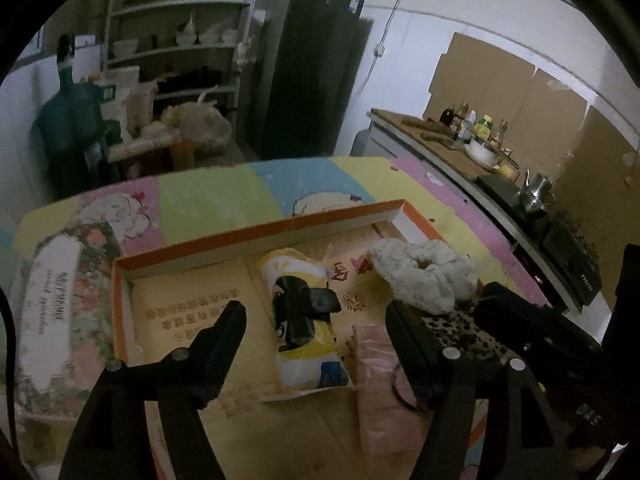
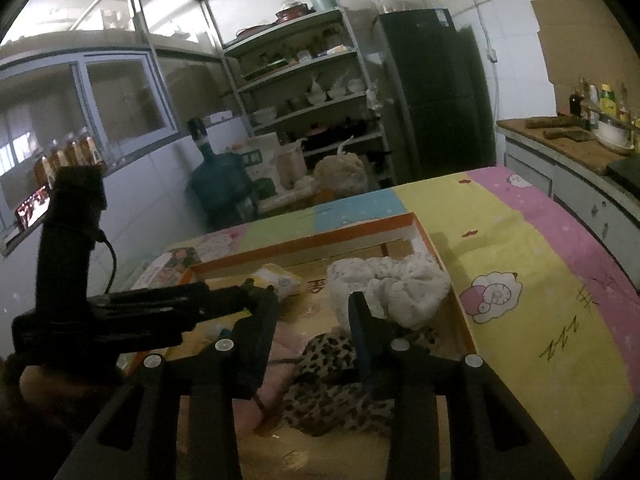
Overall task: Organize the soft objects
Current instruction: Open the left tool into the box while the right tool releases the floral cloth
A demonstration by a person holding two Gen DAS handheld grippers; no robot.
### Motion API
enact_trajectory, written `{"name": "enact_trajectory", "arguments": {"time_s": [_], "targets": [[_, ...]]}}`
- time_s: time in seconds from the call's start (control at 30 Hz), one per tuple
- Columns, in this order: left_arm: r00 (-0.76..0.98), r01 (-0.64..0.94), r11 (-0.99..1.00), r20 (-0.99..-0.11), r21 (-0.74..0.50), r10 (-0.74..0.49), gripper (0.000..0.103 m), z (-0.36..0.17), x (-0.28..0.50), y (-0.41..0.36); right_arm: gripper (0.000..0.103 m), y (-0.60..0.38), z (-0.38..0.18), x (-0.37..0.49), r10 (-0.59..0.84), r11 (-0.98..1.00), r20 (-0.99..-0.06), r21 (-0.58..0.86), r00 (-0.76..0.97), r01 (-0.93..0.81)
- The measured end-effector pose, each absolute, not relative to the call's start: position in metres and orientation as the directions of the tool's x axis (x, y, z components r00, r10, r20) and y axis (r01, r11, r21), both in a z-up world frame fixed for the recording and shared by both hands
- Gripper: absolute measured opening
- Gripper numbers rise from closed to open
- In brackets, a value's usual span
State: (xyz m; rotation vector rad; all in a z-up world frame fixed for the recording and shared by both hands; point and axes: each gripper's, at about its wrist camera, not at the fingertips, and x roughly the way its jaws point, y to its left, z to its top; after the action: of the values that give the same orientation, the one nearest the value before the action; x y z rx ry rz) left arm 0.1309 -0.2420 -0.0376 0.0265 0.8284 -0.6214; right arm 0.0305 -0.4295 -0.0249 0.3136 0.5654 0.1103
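From the left wrist, the left gripper (image 1: 316,316) is hovering with its fingers spread apart over the shallow orange-rimmed cardboard box (image 1: 256,236), empty. A yellow-and-white printed soft pouch (image 1: 308,344) is lying in the box's middle, a fluffy white scrunchie (image 1: 424,276) toward its right wall.

From the right wrist, the right gripper (image 2: 312,316) is hanging over the same box (image 2: 304,242), fingers apart, above a leopard-print fabric scrunchie (image 2: 332,376). The white scrunchie (image 2: 396,284) is lying just beyond, by the box's right wall.
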Motion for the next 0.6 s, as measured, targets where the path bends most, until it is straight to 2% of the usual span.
{"name": "enact_trajectory", "arguments": {"time_s": [0.1, 0.17, 0.23, 0.6], "targets": [[0.558, 0.526, 0.831, -0.665, -0.18, -0.497, 0.072, -0.028, 0.121, -0.236, 0.038, -0.426, -0.021, 0.026, 0.188, 0.948, -0.504, 0.317, 0.843, -0.022], [0.595, 0.525, 0.838, -0.639, -0.15, -0.487, 0.077, -0.022, 0.114, -0.231, 0.039, -0.422, -0.019, 0.022, 0.187, 0.95, -0.5, 0.312, 0.845, -0.025], [0.619, 0.526, 0.84, -0.617, -0.132, -0.485, 0.086, -0.017, 0.108, -0.226, 0.039, -0.419, -0.017, 0.02, 0.186, 0.951, -0.499, 0.308, 0.847, -0.028], [0.698, 0.515, 0.855, -0.548, -0.063, -0.46, 0.087, 0.006, 0.078, -0.195, 0.041, -0.388, 0.003, 0.003, 0.19, 0.961, -0.479, 0.271, 0.857, -0.062]]}}
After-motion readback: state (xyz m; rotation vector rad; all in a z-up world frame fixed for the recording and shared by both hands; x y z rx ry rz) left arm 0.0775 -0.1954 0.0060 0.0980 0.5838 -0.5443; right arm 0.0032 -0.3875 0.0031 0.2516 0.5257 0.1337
